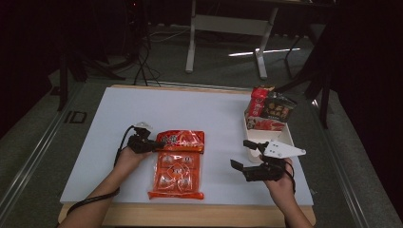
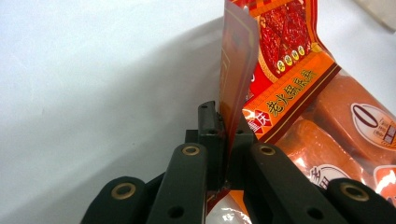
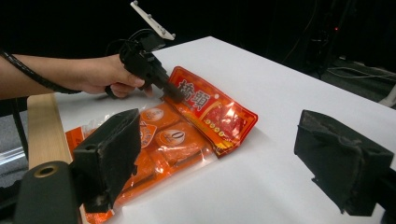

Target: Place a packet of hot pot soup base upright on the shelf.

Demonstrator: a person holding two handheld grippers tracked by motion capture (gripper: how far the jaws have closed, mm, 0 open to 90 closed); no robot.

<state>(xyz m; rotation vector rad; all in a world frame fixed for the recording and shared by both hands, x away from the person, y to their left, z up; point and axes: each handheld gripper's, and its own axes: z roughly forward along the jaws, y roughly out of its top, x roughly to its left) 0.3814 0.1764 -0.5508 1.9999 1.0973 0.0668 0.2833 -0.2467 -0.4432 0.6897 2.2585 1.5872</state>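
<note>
The room is dark all around, and a big white table (image 1: 190, 109) sits in the middle of the high view with a wood edge along the bottom. An orange snack bag (image 1: 178, 166) lies flat just left of the middle of the table, with little round packs showing through its clear part. The bag's red top end (image 1: 183, 139) points toward the top of the frame. The left gripper (image 1: 154, 144) comes in from the lower left, and its jaws are pinched tight on the edge of that red top end. In the left gripper view the thin edge of the bag (image 2: 236, 70) stands up between the two black jaws. The right gripper (image 1: 246, 154) sits at the lower right of the high view, well apart from the bag. Its jaws are spread wide with nothing between them. At the upper right of the table stands a white box (image 1: 266, 135) with more snack packs (image 1: 271, 109) in it; it is hard to tell how many.
</note>
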